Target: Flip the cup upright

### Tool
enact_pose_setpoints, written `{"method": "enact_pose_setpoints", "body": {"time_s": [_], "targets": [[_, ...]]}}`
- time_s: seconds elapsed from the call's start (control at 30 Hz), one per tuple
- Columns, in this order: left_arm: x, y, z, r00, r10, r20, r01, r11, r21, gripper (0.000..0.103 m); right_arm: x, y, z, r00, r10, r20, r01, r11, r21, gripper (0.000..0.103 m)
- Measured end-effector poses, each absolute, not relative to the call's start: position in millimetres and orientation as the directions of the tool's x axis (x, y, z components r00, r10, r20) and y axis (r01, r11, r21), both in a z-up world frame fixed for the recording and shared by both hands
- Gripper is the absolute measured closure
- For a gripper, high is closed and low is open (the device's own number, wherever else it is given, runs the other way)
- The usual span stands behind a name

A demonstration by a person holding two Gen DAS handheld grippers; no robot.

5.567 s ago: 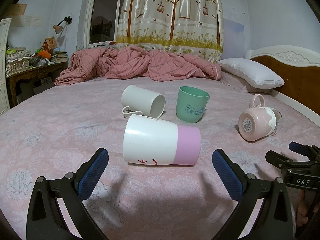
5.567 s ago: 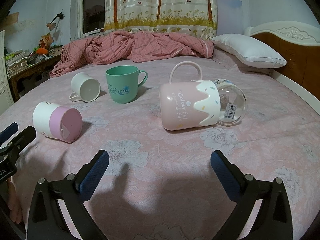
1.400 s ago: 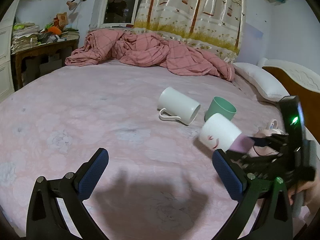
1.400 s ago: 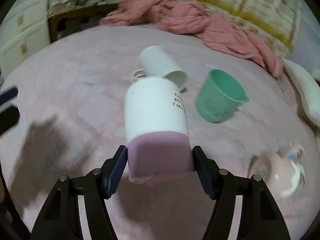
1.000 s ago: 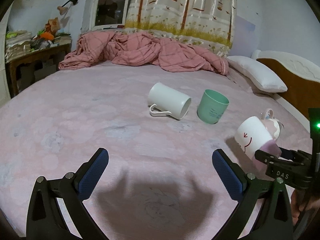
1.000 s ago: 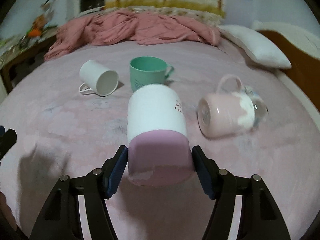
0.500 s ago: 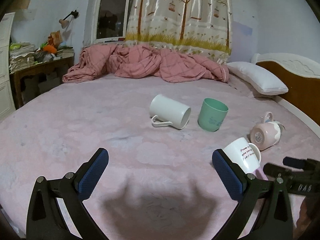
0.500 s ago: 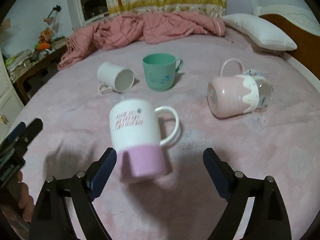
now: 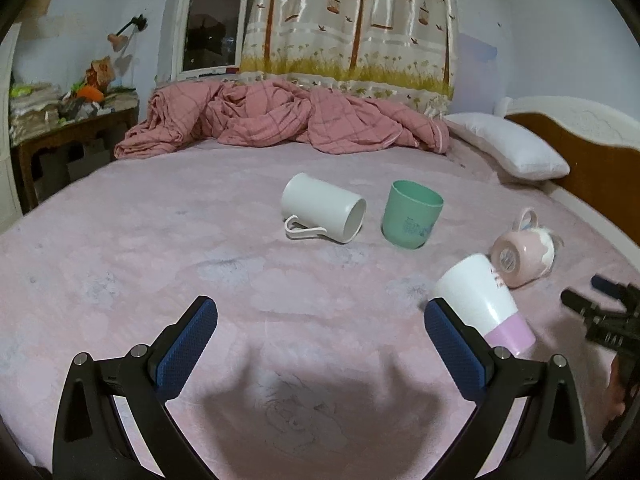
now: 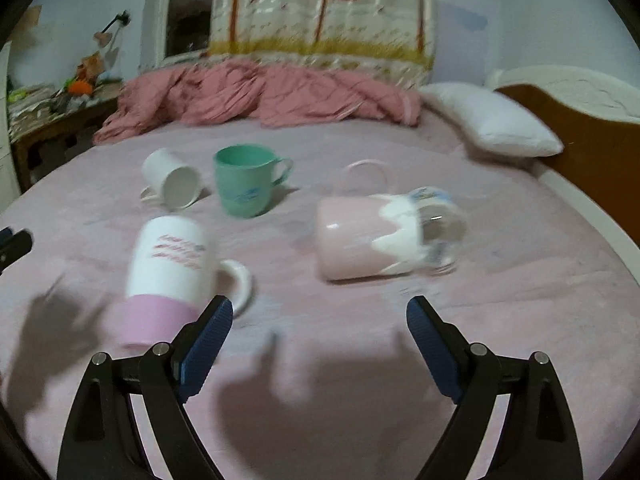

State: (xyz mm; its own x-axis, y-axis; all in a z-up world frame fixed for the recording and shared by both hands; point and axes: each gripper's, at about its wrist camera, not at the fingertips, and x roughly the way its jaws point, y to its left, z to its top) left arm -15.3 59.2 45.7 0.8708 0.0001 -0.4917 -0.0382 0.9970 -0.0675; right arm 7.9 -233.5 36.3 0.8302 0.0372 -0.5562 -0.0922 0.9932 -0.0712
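Observation:
The white mug with a pink base (image 10: 168, 276) stands upright on the pink bedsheet, just left of my right gripper (image 10: 319, 344), which is open and empty. In the left wrist view the same mug (image 9: 482, 300) leans beside my right finger. My left gripper (image 9: 320, 340) is open and empty over bare sheet. A pink mug with a white drip rim (image 10: 364, 236) lies on its side; it also shows in the left wrist view (image 9: 520, 254). A plain white mug (image 9: 322, 208) lies on its side. A green cup (image 9: 412, 214) stands upright.
A glass (image 10: 440, 224) lies against the pink mug's mouth. A crumpled pink quilt (image 9: 280, 120) and a white pillow (image 9: 508, 148) lie at the far end. A wooden headboard (image 9: 580, 152) runs along the right. A cluttered desk (image 9: 60, 120) stands at the left.
My right gripper carried the pink-based mug, set it upright on the sheet and opened. It has since drawn back to the right of the mug. The left gripper stayed open.

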Motion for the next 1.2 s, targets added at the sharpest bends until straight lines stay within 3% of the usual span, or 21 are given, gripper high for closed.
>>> {"method": "enact_pose_setpoints", "body": {"time_s": [0.1,0.2,0.37,0.6,1.03,1.2], "targets": [[-12.6,53.0,41.1,0.856,-0.044,-0.515,-0.006,0.995,-0.096,0.000,11.1,-249.2,29.1,0.856,0.023,-0.516,-0.063,0.996,-0.059,0.000],[-12.7,48.8,37.4,0.852,-0.063,-0.520,0.000,0.993,-0.119,0.000,8.6,-255.5,18.7,0.873,0.024,-0.487,-0.062,0.996,-0.063,0.000],[-13.1,29.5,30.7,0.852,-0.035,-0.522,0.010,0.999,-0.050,0.000,12.6,-256.0,13.7,0.857,0.049,-0.512,-0.082,0.996,-0.042,0.000],[-14.9,4.3,29.9,0.843,-0.072,-0.532,0.063,0.997,-0.035,0.000,13.9,-241.9,11.7,0.876,0.026,-0.482,-0.093,0.989,-0.115,0.000],[55.7,-22.0,67.5,0.644,-0.318,-0.696,0.096,0.936,-0.339,0.000,17.7,-257.0,7.0,0.862,0.002,-0.507,-0.033,0.998,-0.052,0.000],[92.2,-37.2,51.7,0.588,-0.323,-0.741,0.046,0.929,-0.368,0.001,19.5,-258.2,5.5,0.856,-0.013,-0.517,-0.017,0.998,-0.053,0.000]]}}
